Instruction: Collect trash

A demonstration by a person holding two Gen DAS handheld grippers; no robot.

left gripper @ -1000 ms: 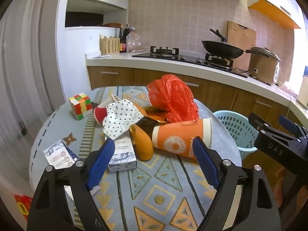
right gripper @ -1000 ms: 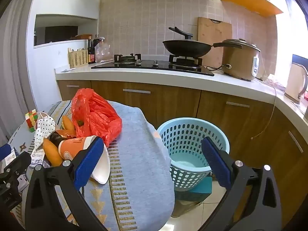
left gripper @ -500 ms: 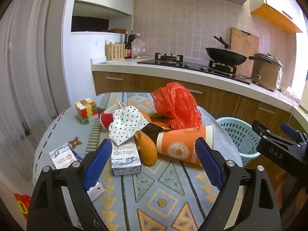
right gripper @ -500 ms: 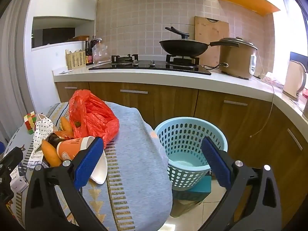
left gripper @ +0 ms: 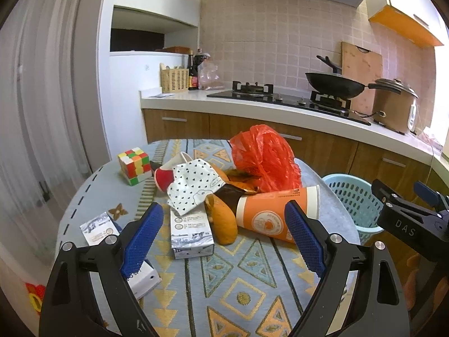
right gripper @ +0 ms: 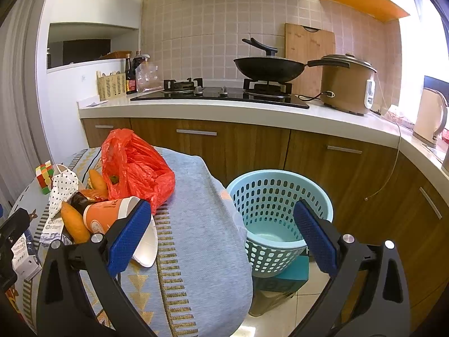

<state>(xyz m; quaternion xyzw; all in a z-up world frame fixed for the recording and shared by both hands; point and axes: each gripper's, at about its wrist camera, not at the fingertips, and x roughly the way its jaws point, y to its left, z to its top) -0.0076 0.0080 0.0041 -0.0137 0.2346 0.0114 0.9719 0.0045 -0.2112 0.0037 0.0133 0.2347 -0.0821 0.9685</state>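
Trash lies piled on the round table (left gripper: 252, 303): a red plastic bag (left gripper: 263, 157), an orange paper cup (left gripper: 275, 213) on its side, orange peel (left gripper: 223, 221), a dotted white cloth (left gripper: 193, 185), a milk carton (left gripper: 190, 233) and a second carton (left gripper: 112, 241). A light blue basket (right gripper: 269, 202) stands on the floor right of the table. My left gripper (left gripper: 221, 238) is open and empty above the table's near part, short of the pile. My right gripper (right gripper: 221, 233) is open and empty over the table's right edge, beside the basket.
A Rubik's cube (left gripper: 134, 165) sits at the table's far left. Behind runs a kitchen counter (right gripper: 224, 112) with a stove, a black wok (right gripper: 269, 68) and a rice cooker (right gripper: 348, 84). Wooden cabinets stand close behind the basket. The right gripper shows in the left wrist view (left gripper: 409, 216).
Both grippers have drawn back and tilted up a little, so the pile and the basket sit lower in view. Both stay open. Nothing on the table has moved.
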